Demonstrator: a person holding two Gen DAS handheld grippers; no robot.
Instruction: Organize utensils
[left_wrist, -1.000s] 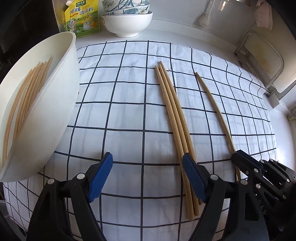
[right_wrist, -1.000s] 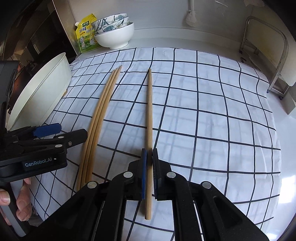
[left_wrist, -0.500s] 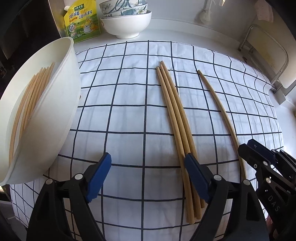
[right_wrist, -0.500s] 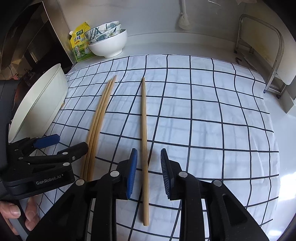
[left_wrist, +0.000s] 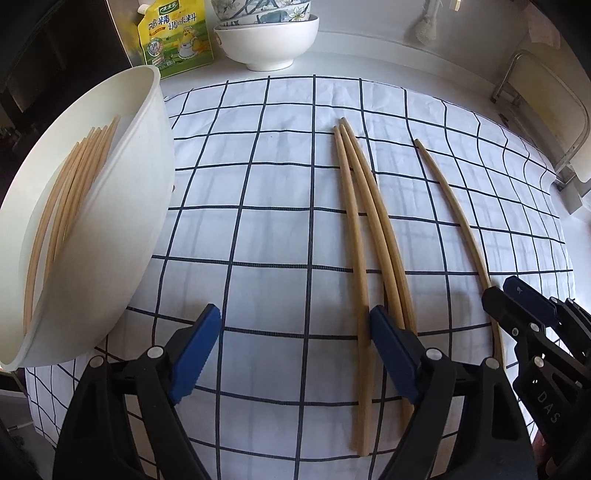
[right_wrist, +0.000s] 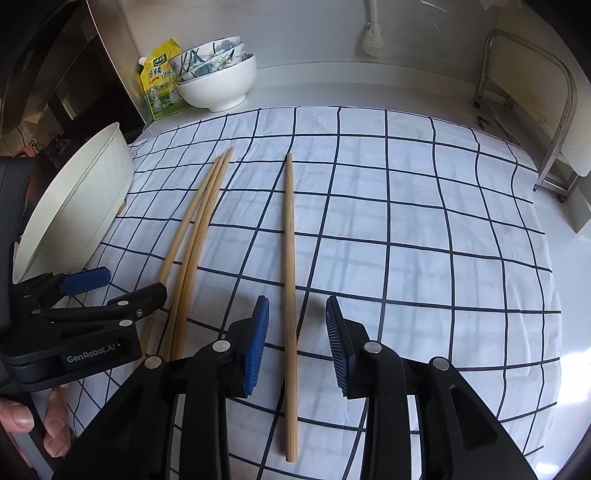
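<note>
in the left wrist view we see a checked cloth spread over the table. at the left of the frame a tilted white bowl holds a bunch of chopsticks. at the top stand a green and yellow pouch and stacked bowls, and a metal rack sits at the upper right. nothing lies across the loose chopsticks but our own tools.

three chopsticks lie side by side right of centre on the cloth, their near ends passing under the right finger of the left gripper. its fingers are spread wide, with only cloth between them.

in the right wrist view a single chopstick lies flat on the cloth, running from mid frame down to the bottom, well apart from the three. the right gripper is over it with the stick between its fingers, neither pad touching it. a second ago those fingers were clamped on this stick; they have just been opening and the stick now rests free. a hand grips the left tool at lower left.
</note>
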